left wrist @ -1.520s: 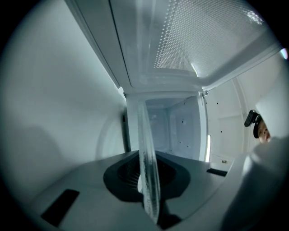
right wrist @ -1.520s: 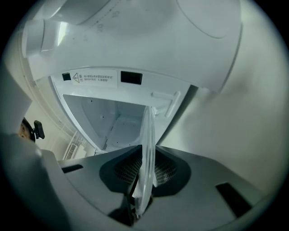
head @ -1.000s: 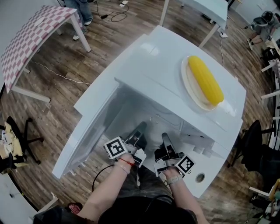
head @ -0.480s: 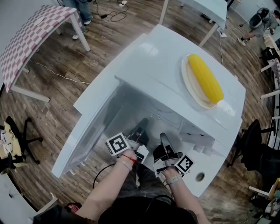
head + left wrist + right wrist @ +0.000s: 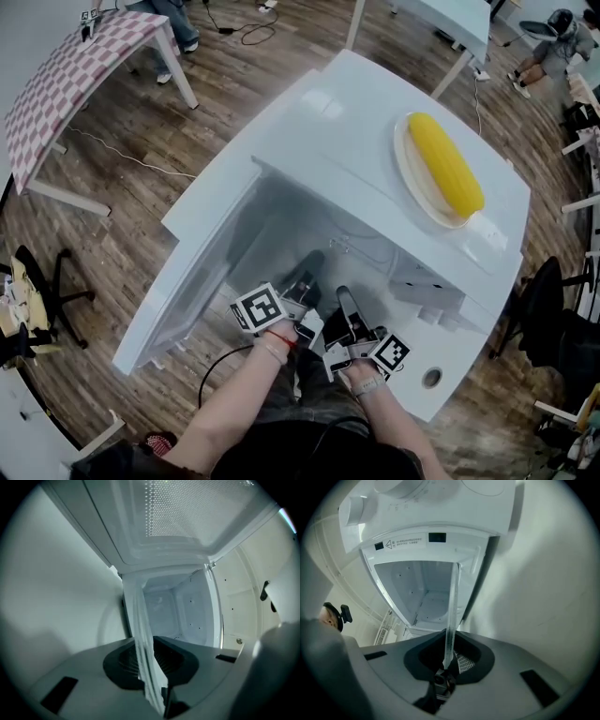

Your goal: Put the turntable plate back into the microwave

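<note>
The left tongs [image 5: 149, 667] and right tongs [image 5: 446, 660] are each clamping the rim of the clear round glass turntable plate [image 5: 140, 634], holding it at the mouth of the open white microwave [image 5: 356, 141]. Seating it inside and letting go are seemingly remaining.

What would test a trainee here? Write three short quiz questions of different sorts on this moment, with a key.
1. True or false: the door of the microwave is shut.
2. What lies on the plate on top of the microwave? A) a banana B) a corn cob C) a bread roll
3. Fill in: the left hand-held gripper and the right hand-held gripper are both shut on the rim of the clear ______.
Key: 1 false, the door stands open to the left. 2 B. 3 turntable plate, seen edge-on between the jaws in both gripper views.
</note>
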Available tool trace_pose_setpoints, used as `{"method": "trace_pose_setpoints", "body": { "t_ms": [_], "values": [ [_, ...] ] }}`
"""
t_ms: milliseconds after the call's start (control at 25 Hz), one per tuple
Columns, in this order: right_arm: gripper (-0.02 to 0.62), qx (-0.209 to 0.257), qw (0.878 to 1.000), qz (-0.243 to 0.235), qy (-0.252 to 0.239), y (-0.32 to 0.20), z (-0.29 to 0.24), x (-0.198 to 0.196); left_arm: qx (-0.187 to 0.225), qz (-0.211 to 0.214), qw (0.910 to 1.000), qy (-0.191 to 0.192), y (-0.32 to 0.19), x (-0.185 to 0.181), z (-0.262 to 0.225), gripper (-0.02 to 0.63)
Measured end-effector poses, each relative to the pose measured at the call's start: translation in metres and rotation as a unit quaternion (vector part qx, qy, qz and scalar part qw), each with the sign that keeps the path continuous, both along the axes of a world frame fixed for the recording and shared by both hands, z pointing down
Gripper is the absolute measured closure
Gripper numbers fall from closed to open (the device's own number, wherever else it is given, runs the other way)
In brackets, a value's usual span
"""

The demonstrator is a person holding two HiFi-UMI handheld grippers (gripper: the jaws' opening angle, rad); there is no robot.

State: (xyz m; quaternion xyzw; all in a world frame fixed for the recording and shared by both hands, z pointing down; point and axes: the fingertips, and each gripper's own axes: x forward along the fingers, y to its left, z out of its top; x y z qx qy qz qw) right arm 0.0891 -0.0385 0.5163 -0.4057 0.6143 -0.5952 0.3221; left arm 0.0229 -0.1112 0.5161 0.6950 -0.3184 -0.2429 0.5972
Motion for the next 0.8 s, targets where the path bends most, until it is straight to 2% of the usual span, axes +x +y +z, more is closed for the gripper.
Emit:
{"method": "trace_pose_setpoints", "body": {
  "t_ms": [480,800],
  "values": [
    [0.543,0.024,1.0,0.016,-0.009,-0.005,-0.013,0.008,0.039,0.029,0.997,-0.06,0.011,0.008,-0.009,0.525],
    [0.538,0.031,0.999,0.013,0.011,-0.013,-0.013,0.012,0.045,0.029,0.9966,-0.063,0.015,0.012,-0.01,0.526]
  ]
}}
